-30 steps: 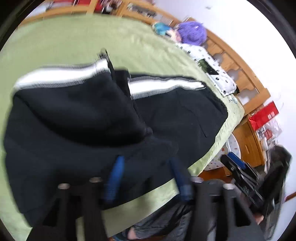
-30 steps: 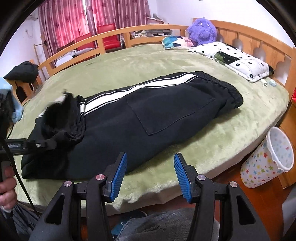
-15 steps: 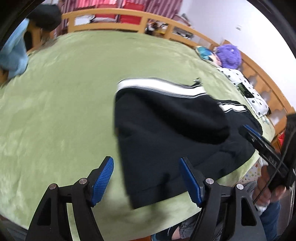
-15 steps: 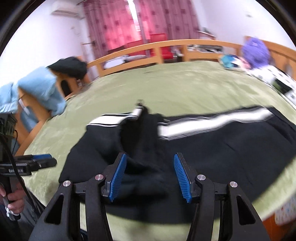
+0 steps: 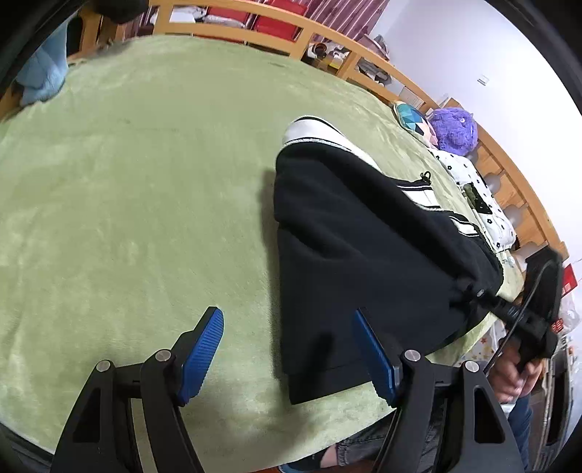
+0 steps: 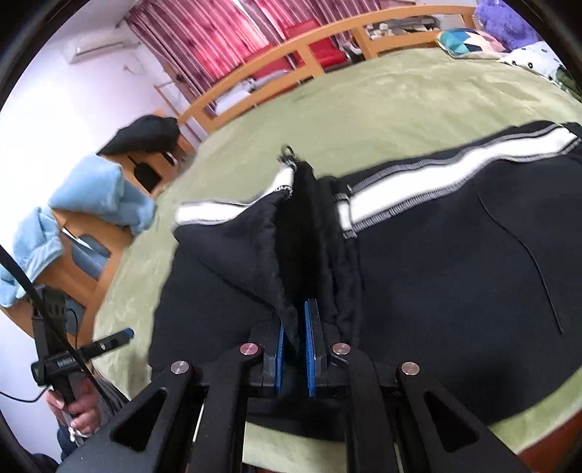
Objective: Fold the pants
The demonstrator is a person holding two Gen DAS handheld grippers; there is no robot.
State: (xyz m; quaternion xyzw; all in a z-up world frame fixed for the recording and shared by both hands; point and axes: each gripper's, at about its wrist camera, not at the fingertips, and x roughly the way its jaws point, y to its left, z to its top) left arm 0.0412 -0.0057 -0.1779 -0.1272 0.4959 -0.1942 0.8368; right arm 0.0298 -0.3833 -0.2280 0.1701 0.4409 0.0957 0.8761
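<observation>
Pants cut off at right edge

Bed fills most of both views, covered in a green plush blanket, ringed by a curved wooden rail. Past the rail: red chairs and pink-red striped curtains. Air conditioner sits high on the white wall left of the curtains. At the bed's far side lie a purple plush toy, a patterned cushion and a white dotted pillow. Blue cloth hangs over the rail.
</observation>
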